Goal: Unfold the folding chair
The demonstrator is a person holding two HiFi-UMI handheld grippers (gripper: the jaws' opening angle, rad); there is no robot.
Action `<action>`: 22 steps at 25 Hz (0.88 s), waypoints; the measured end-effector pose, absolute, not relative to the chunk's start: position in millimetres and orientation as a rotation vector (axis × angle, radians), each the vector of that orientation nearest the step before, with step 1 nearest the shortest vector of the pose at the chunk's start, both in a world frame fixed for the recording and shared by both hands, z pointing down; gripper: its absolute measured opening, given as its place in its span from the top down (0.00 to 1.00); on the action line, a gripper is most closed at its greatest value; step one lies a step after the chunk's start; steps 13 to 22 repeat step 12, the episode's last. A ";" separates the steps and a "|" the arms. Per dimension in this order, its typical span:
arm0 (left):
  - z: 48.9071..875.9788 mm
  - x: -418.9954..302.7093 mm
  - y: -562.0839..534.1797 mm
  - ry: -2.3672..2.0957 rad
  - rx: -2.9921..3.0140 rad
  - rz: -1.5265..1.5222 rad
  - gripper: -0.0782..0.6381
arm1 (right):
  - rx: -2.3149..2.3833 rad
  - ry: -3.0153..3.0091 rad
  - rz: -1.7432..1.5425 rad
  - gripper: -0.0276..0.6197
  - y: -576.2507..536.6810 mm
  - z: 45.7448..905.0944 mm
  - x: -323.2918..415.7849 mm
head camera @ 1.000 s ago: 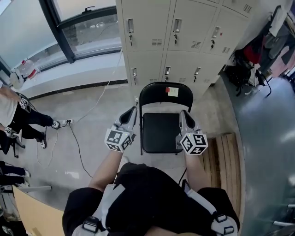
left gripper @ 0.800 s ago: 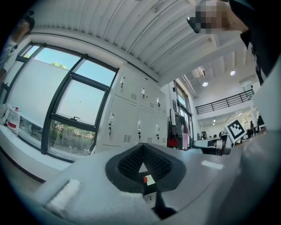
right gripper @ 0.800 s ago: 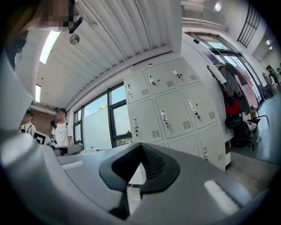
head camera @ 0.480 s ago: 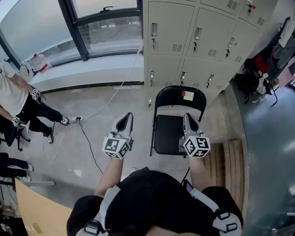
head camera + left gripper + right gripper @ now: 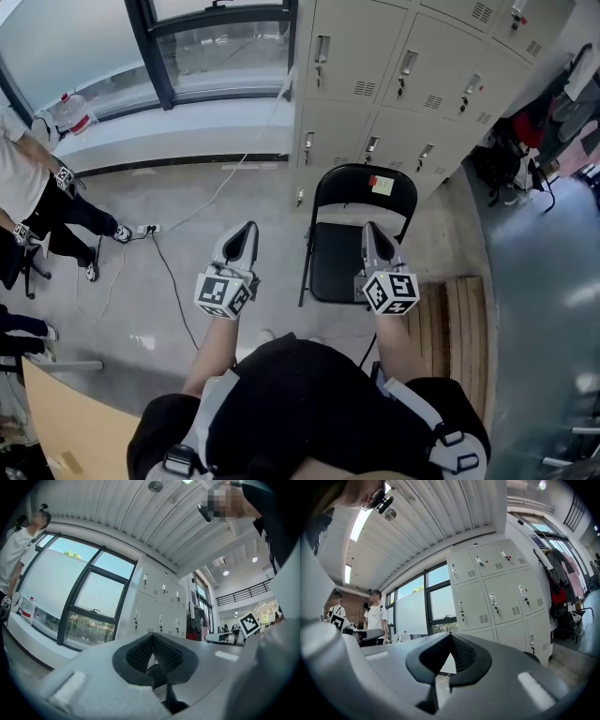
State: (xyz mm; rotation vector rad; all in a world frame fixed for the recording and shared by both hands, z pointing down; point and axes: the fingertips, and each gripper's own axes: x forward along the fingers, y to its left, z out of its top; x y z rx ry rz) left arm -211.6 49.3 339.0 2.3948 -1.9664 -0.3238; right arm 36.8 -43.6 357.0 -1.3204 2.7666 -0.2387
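The black folding chair (image 5: 352, 234) stands unfolded on the floor in front of the lockers, seat flat, a small label on its backrest. My left gripper (image 5: 247, 229) hovers to the left of the chair, apart from it, jaws shut and empty. My right gripper (image 5: 368, 229) is over the seat's right side, jaws shut, nothing between them; whether it touches the chair I cannot tell. In the left gripper view the left gripper (image 5: 151, 645) points at windows and lockers. In the right gripper view the right gripper (image 5: 451, 648) faces the lockers, with the chair's back top (image 5: 534, 657) at lower right.
Beige lockers (image 5: 403, 84) rise behind the chair. A wooden slat pallet (image 5: 459, 319) lies right of it. A cable (image 5: 169, 272) runs over the floor at left. A person (image 5: 37, 206) stands at far left by the window (image 5: 216, 47). Bags and clothes (image 5: 525, 141) hang at right.
Both grippers have drawn back from the chair toward me, and the left one has swung out to the left, away from the chair's edge. The chair stays unfolded in place.
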 end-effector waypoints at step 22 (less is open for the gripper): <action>341.9 -224.6 45.1 -1.944 2.382 -0.348 0.89 | -1.345 2.741 -0.242 0.95 -45.7 354.6 30.5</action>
